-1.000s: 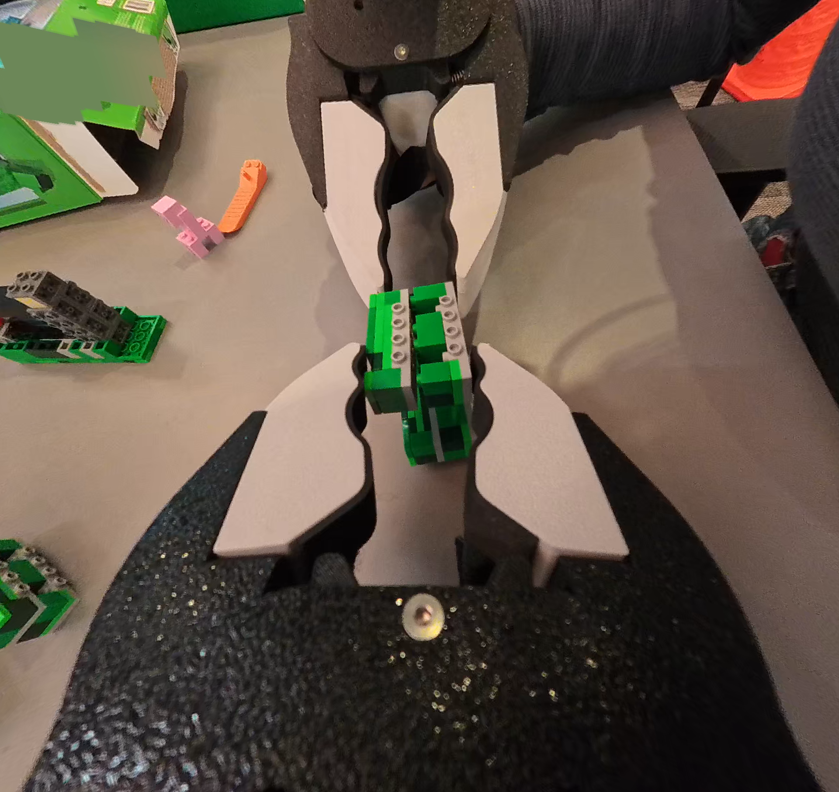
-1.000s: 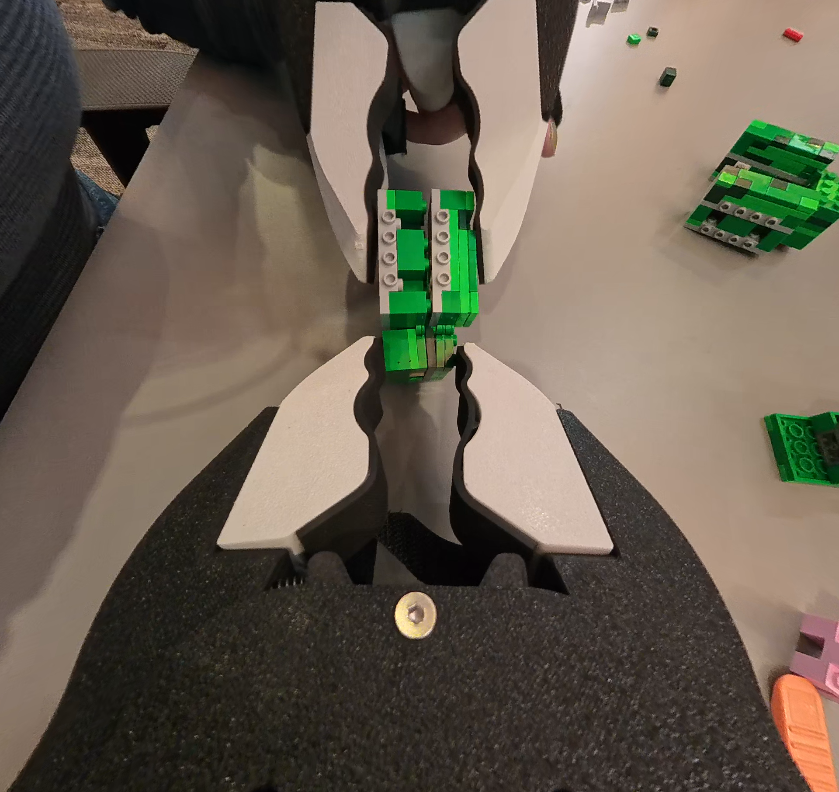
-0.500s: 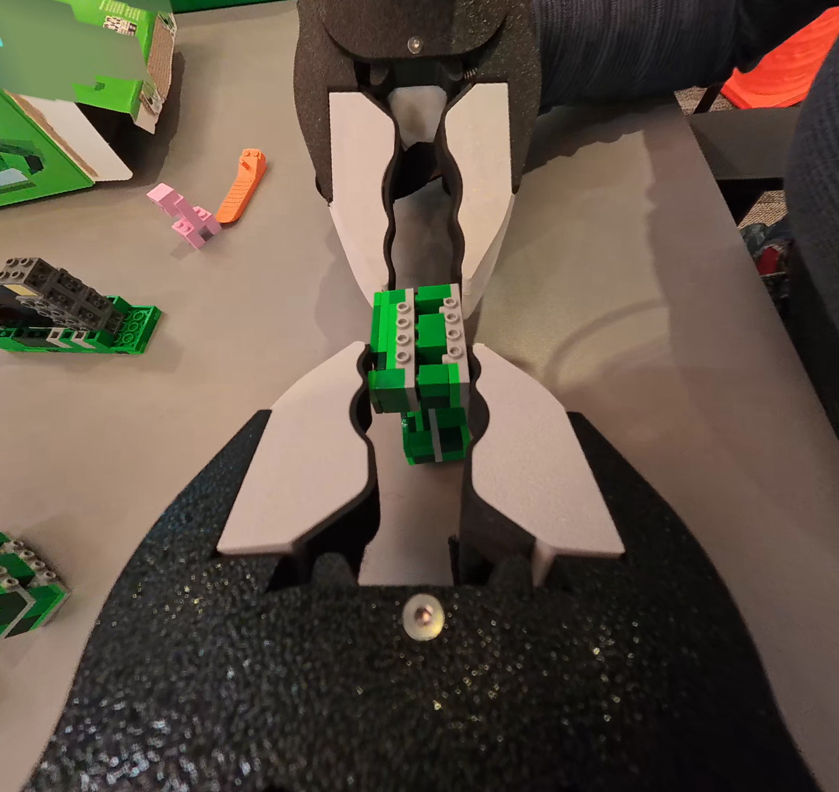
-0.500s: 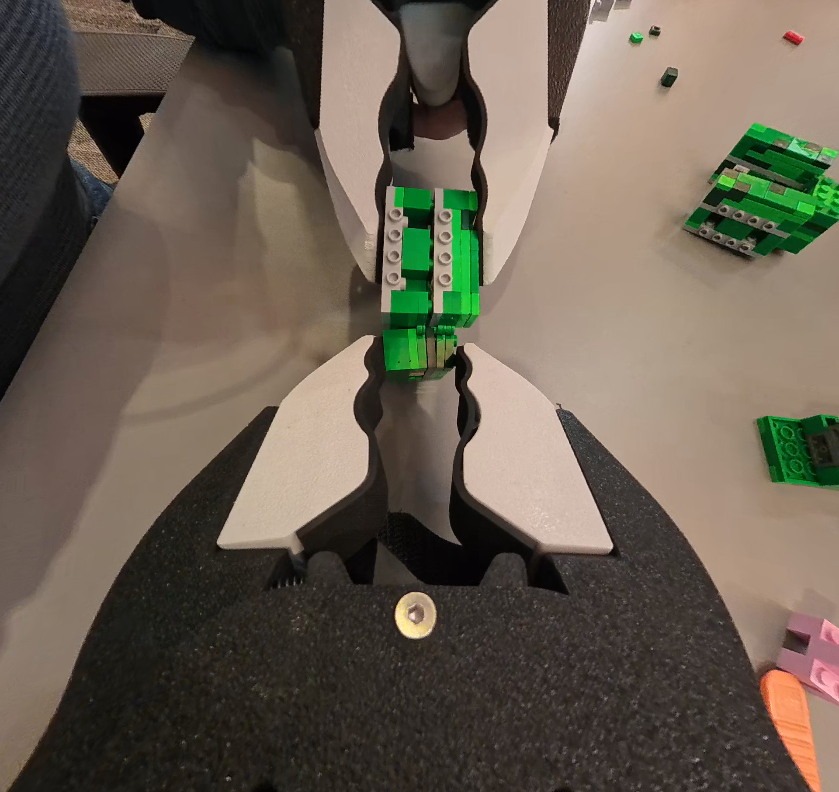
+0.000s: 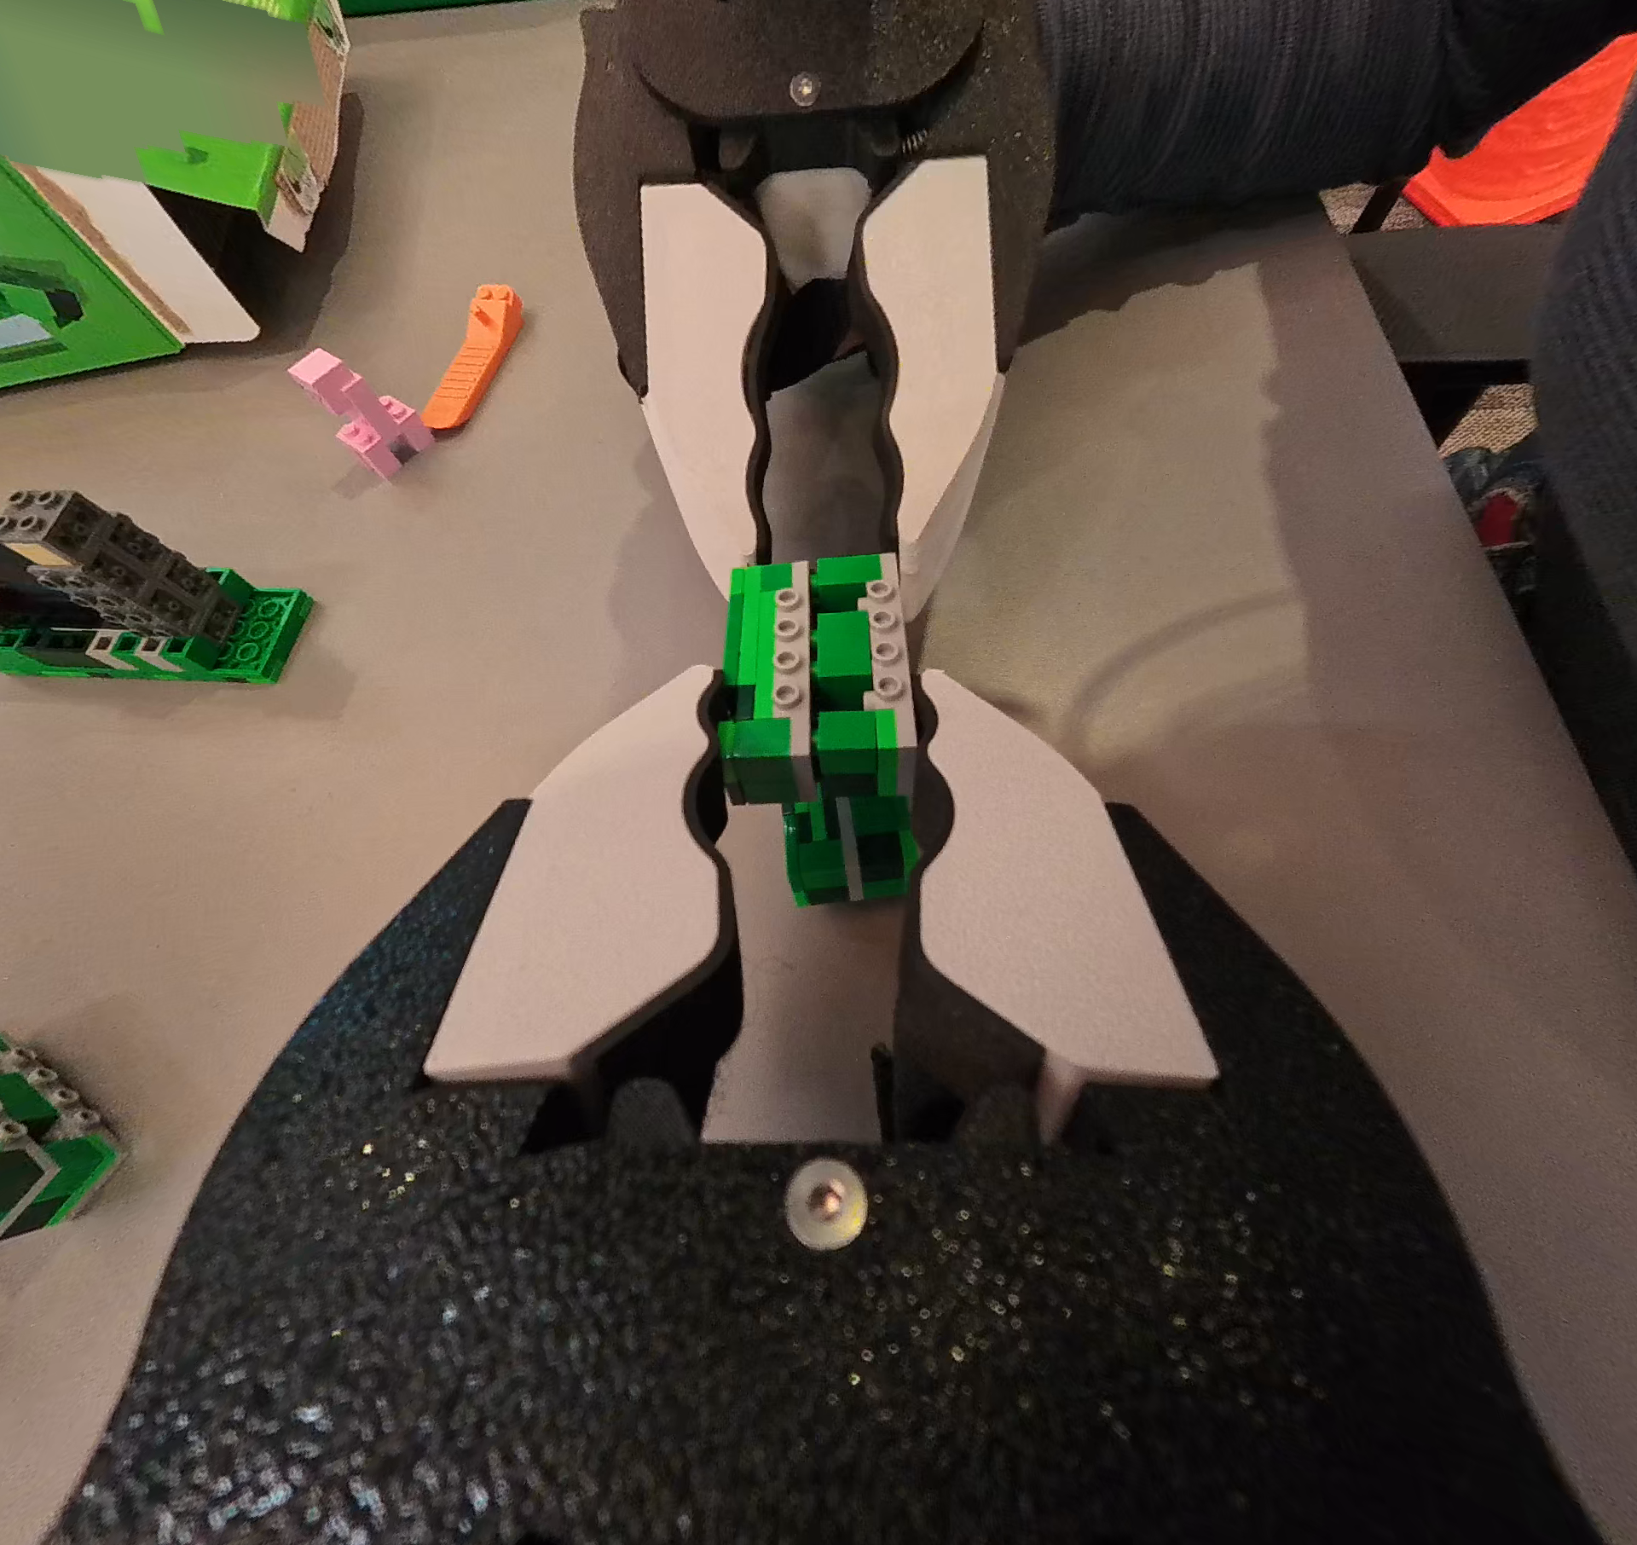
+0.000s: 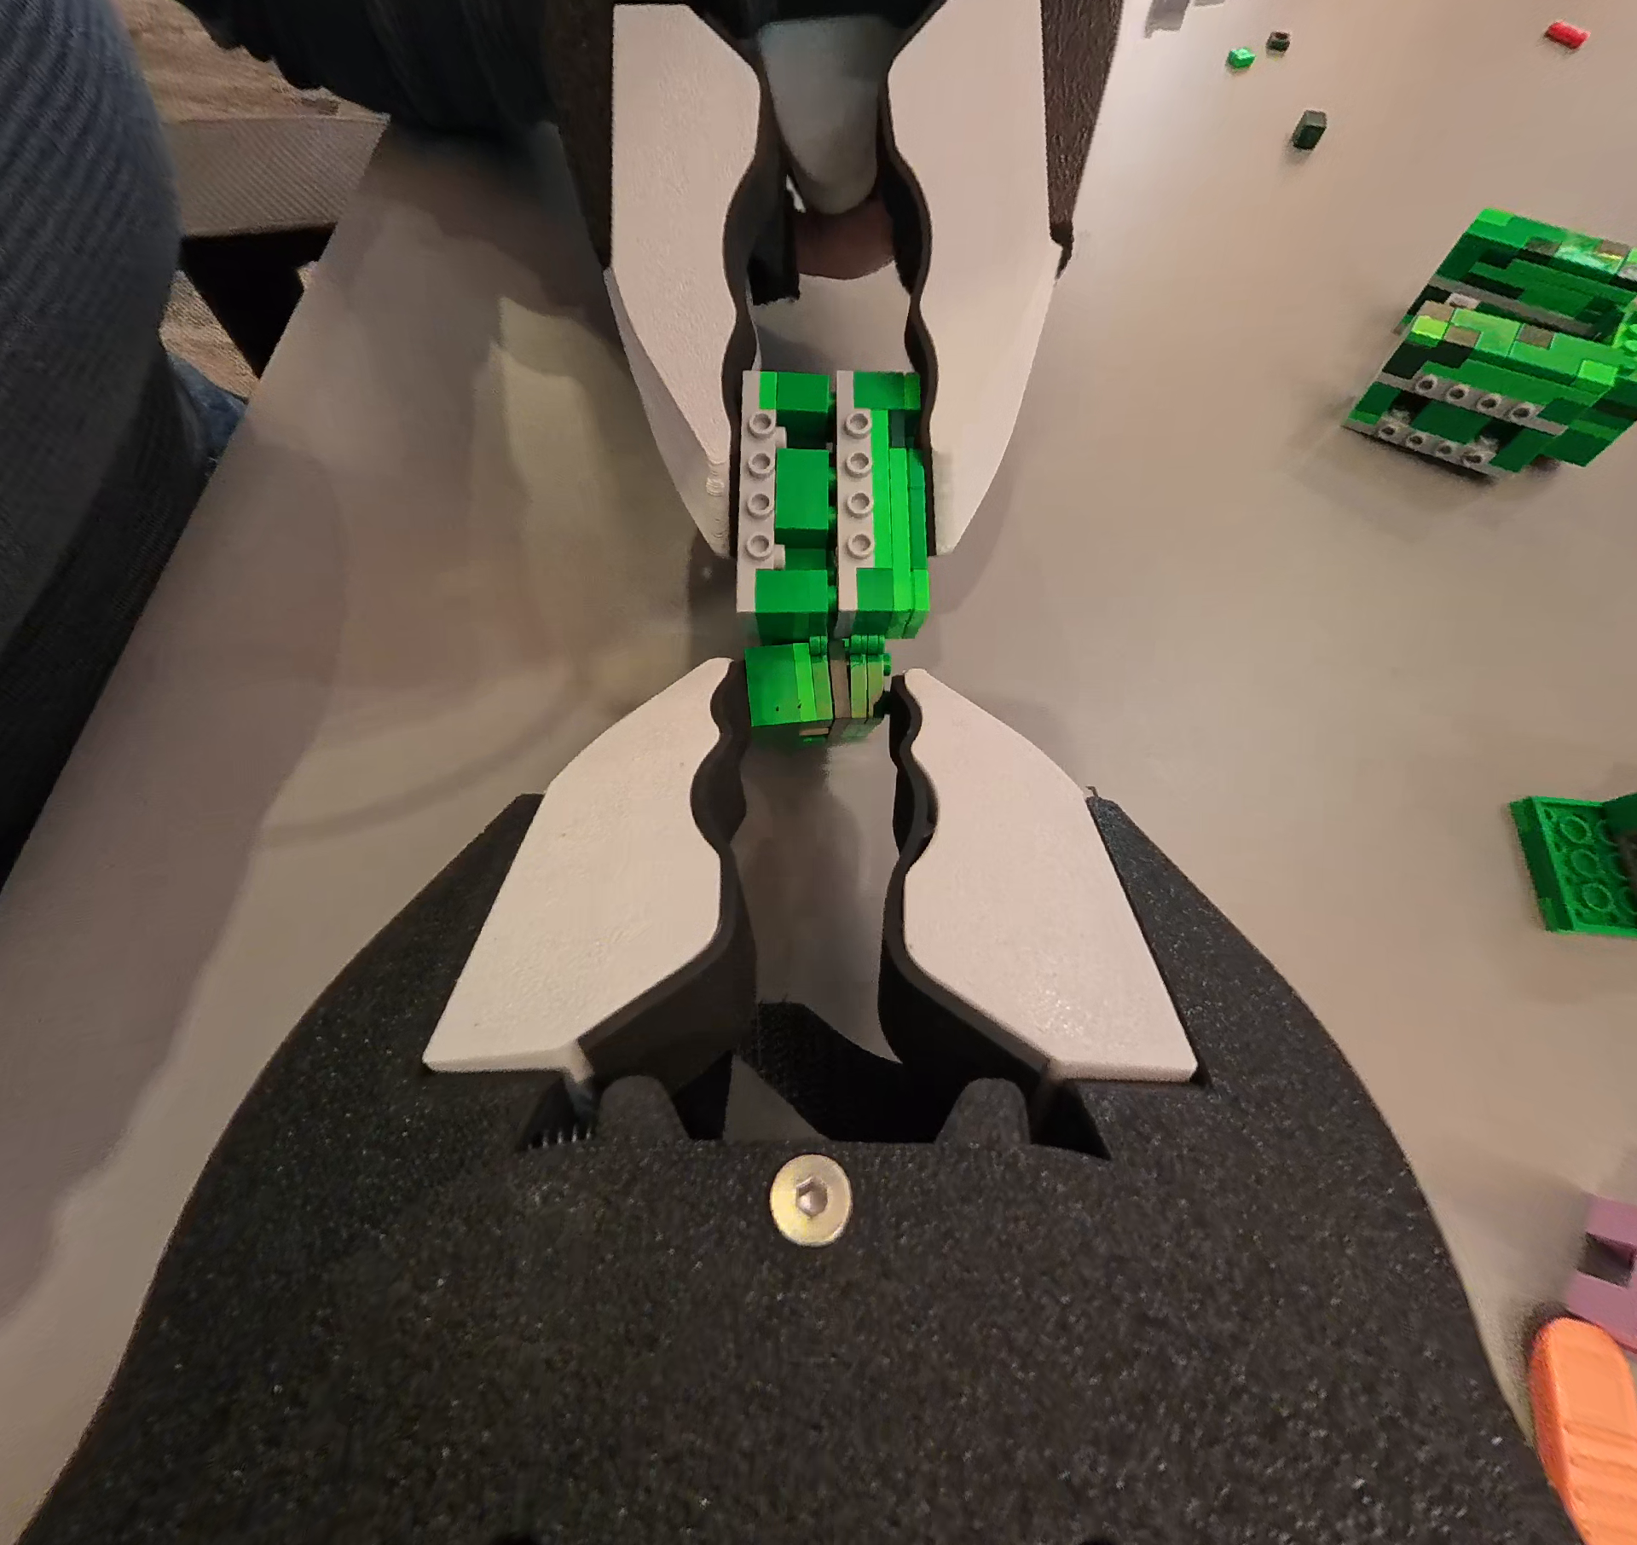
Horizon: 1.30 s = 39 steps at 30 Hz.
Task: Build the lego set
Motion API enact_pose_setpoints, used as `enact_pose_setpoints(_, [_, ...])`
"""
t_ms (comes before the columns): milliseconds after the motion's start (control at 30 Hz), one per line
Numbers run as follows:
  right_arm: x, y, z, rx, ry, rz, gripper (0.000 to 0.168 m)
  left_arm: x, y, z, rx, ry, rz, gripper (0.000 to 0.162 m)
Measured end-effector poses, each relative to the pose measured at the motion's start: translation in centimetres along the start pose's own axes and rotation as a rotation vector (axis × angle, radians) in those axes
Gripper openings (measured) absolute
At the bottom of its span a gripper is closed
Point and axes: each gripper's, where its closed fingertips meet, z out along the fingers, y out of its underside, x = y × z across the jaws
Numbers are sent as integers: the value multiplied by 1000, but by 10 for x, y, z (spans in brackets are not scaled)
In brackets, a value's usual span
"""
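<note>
A green block with grey studded strips (image 5: 815,661) is held above the grey table (image 5: 1152,705), between two grippers that face each other. My left gripper (image 5: 819,696) is shut on its sides; it also shows in the right wrist view (image 6: 828,528). A smaller green piece (image 6: 810,692) sits against the block's underside (image 5: 850,851). My right gripper (image 6: 810,670) is closed around this small piece. In the left wrist view the right gripper (image 5: 824,563) shows at the block's far end, held by a dark sleeve (image 5: 1240,58).
On the left are a green box (image 5: 221,14), an orange brick separator (image 5: 474,355), a pink piece (image 5: 363,413) and a grey-and-green build (image 5: 133,608). A green build (image 6: 1524,369), a green plate (image 6: 1577,873) and small loose bricks (image 6: 1307,129) lie nearby. The table edge (image 5: 1382,333) is close. The grippers are tip to tip, or close to it. The green plate (image 6: 1577,873) is about equally far from each gripper, around 15 cm. It is also in sight in the left wrist view (image 5: 269,623).
Almost nothing. Both grippers keep their hold on the green pieces, and the views have shifted only slightly.
</note>
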Motion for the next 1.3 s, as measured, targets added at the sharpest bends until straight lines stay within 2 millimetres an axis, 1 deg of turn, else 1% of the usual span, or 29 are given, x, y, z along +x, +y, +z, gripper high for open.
enact_pose_setpoints(233, [-1, -2, -2, 51, -25, 20, 31, 1, 1, 0, -7, -1, 19, 38])
enact_pose_setpoints(367, [0, -12, -7, 135, -34, 61, 53, 1, 1, 0, -3, -3, 23, 38])
enact_pose_setpoints(433, [-1, -16, -7, 165, -45, 66, 56, 1, 0, 0, 1, -4, 29, 38])
enact_pose_setpoints(500, [-2, -17, -3, 165, -27, 42, 54, 1, 0, 0, 5, -6, 32, 38])
enact_pose_setpoints(567, [-2, -18, 0, 171, -6, 15, 48, 1, 0, 0, 8, -7, 33, 38])
enact_pose_setpoints(767, [1, -20, 4, 182, 32, -6, 37, 1, 0, 0, 13, -10, 40, 38])
enact_pose_setpoints(1300, [2, -19, 3, 148, 49, -33, 36, 0, 0, 1, 21, -30, 50, 38])
